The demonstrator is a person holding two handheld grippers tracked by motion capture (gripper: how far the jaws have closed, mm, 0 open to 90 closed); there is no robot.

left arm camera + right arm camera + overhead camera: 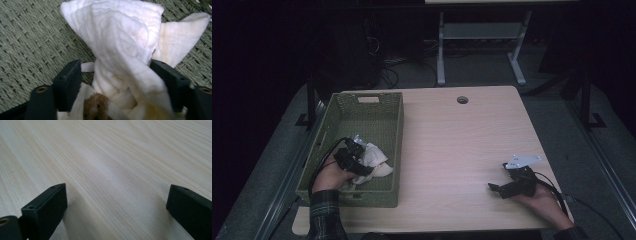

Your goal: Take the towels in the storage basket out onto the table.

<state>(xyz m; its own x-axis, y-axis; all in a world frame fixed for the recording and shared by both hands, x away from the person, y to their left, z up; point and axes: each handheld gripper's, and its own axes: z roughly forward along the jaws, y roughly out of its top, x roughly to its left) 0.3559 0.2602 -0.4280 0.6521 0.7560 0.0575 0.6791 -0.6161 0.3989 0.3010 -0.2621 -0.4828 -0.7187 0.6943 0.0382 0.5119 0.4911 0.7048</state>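
Left gripper (355,150) was down inside the green woven basket (343,106) at the desk's (462,145) left edge, over the basket's near half. White cloth (120,42) lay bunched on the basket floor there, toward its right wall. In the left gripper view the cloth sat between the jaws: right jaw against the fabric, left jaw with a small gap showing, so partly closed around the bundle, firm pinch not clear. Brown stain on the cloth near the jaw base. Right gripper (494,188) was low over bare desk near the right front corner, pointing left, jaws wide apart, nothing between them, well apart from the basket.
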